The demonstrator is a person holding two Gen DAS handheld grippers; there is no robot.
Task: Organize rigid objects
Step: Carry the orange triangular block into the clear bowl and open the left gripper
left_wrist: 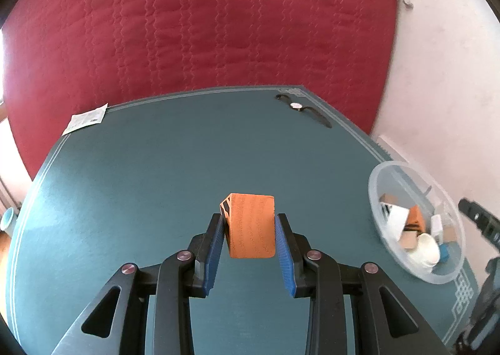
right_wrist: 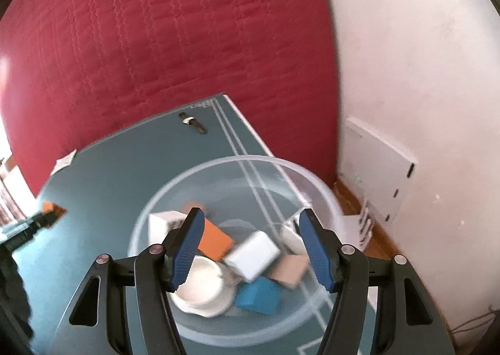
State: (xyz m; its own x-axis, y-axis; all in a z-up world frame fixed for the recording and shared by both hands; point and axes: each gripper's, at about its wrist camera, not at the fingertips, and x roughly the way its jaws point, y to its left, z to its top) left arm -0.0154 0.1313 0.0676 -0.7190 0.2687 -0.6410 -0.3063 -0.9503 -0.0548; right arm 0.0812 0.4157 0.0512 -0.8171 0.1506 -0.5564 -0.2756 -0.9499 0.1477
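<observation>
My left gripper (left_wrist: 251,219) is shut on an orange block (left_wrist: 251,230), its blue pads pressing both sides above the teal table (left_wrist: 156,167). The same orange block (right_wrist: 50,206) shows at the left edge of the right wrist view. My right gripper (right_wrist: 252,213) stands open over a clear plastic bowl (right_wrist: 237,160), with nothing pressed between its pads. In the bowl lie a white block (right_wrist: 253,255), an orange block (right_wrist: 215,241), a blue block (right_wrist: 259,295), a tan block (right_wrist: 289,266) and a white round dish (right_wrist: 203,286). The bowl (left_wrist: 372,186) sits at the table's right edge.
A wristwatch (left_wrist: 301,106) lies near the table's far right corner, and a paper packet (left_wrist: 86,119) lies at the far left edge. A red quilted cover (left_wrist: 203,27) hangs behind the table. A white wall (right_wrist: 406,74) and a strip of wooden floor (right_wrist: 381,242) lie to the right.
</observation>
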